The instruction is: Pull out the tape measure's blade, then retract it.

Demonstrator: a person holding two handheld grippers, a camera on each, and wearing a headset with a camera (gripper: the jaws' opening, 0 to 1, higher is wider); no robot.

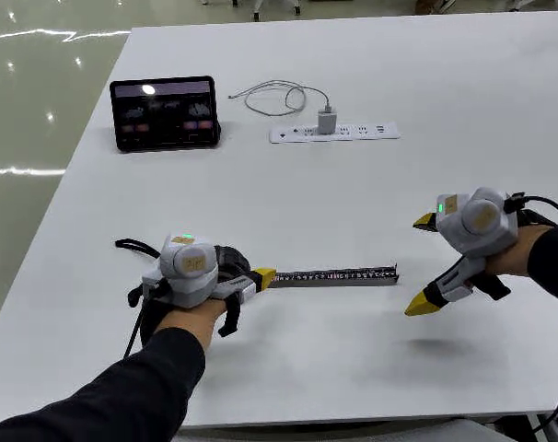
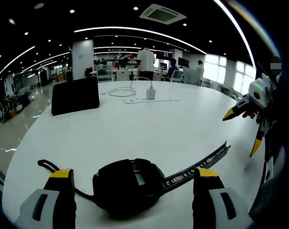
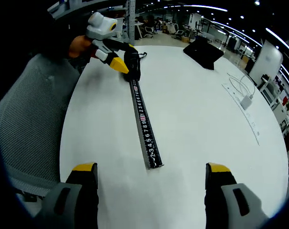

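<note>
Head view: the blade [image 1: 334, 275] lies drawn out on the table [image 1: 353, 184], its tip just beside the wide-open right gripper [image 1: 421, 263]. Left gripper view: the left gripper [image 2: 133, 175], also wide, straddles the case [image 2: 130, 188]. Right gripper view: the blade's length runs straight ahead, centred between the jaws.

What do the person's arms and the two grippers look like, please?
The left gripper and right gripper have rounded grey bodies and grey fingers with yellow tips. Each carries a small tan label; the right one shows a green light. A black cable runs from the right one. The sleeves are dark.
</note>
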